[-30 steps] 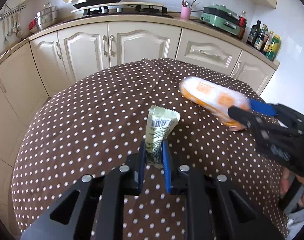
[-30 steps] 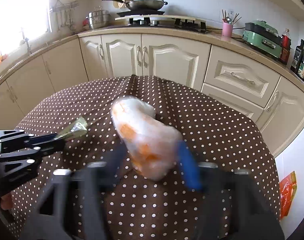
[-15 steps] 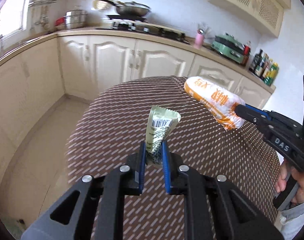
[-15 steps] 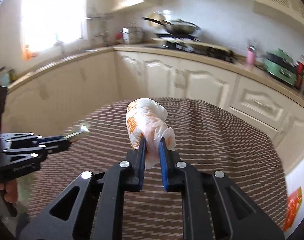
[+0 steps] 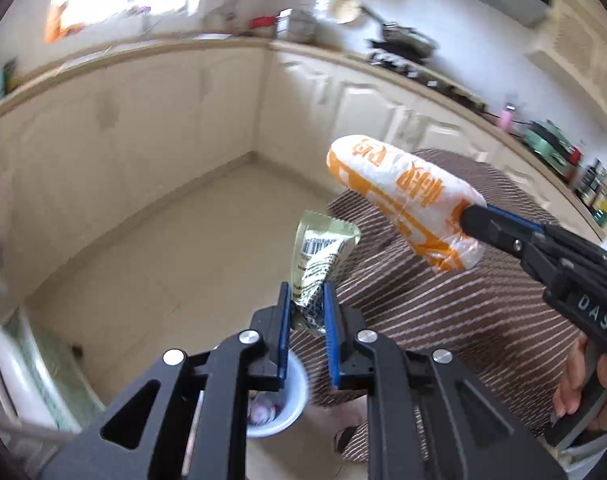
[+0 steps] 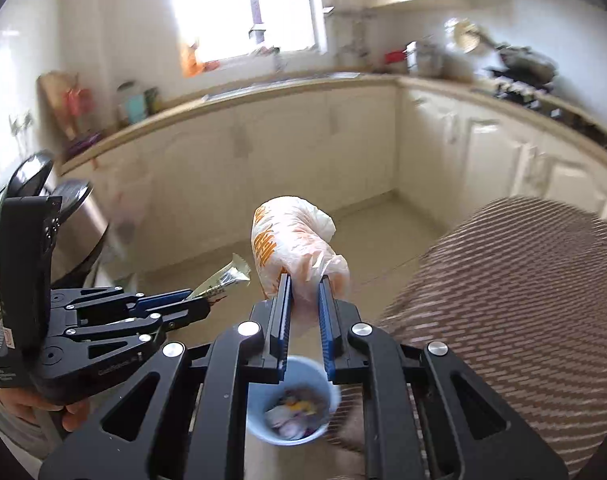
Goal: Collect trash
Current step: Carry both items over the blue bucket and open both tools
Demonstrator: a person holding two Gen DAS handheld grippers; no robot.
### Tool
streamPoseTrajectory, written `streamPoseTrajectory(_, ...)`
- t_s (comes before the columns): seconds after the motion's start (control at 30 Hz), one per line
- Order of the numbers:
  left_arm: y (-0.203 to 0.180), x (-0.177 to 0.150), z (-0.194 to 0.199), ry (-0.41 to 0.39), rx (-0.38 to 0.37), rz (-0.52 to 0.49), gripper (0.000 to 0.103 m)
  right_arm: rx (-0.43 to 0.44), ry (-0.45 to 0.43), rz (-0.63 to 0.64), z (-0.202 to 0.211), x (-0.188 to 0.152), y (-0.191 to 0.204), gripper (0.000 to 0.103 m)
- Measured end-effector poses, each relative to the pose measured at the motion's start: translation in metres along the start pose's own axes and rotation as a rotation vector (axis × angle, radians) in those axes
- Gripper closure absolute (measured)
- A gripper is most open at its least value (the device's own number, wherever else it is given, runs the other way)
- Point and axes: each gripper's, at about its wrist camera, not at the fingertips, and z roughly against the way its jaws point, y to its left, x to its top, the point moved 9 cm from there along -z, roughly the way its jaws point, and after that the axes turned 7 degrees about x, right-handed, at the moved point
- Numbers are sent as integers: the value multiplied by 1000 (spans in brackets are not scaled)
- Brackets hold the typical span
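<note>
My left gripper [image 5: 306, 304] is shut on a pale green snack wrapper [image 5: 321, 252] and holds it in the air beyond the table's edge. My right gripper [image 6: 305, 292] is shut on a white and orange plastic bag [image 6: 291, 240], also in the air. The bag [image 5: 403, 200] and right gripper [image 5: 475, 216] show at right in the left wrist view. The wrapper [image 6: 223, 280] and left gripper [image 6: 191, 300] show at left in the right wrist view. A light blue trash bin [image 6: 323, 392] with several scraps inside stands on the floor below both grippers; it also shows in the left wrist view [image 5: 299, 384].
The round table with brown dotted cloth [image 6: 523, 300] lies to the right. Cream cabinets [image 6: 283, 152] and a countertop run along the back. A steel pedal bin [image 6: 83, 224] stands at left. Bare tiled floor [image 5: 163, 248] lies ahead.
Both grippers have swung left off the table with their loads. The floor and the blue trash bin have come into view beneath them.
</note>
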Motion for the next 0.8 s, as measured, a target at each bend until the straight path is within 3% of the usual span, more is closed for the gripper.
streamPoseTrajectory(0.13,51,-39,-30,78,30,82,89,7,85,13,-52,-26,20,91)
streamPoseTrajectory(0.27,74,-74,-72,166,26,133,89,-5,183,0,-98,-58,19,91)
streamPoseTrajectory(0.47,74,-110,-139,302,22,163,89,-100,272,22,-142,-96,-3,91)
streamPoseTrajectory(0.6,65,-126,-170,363,4,179,88,-108,324,6,-162,-115,-13,91)
streamPoseTrajectory(0.73,56,-136,-191,421,-24,199,80,-111,356,-7,-177,-129,-18,91)
streamPoseTrajectory(0.8,54,-136,-195,419,-20,190,69,-106,368,-22,-182,-132,-21,91)
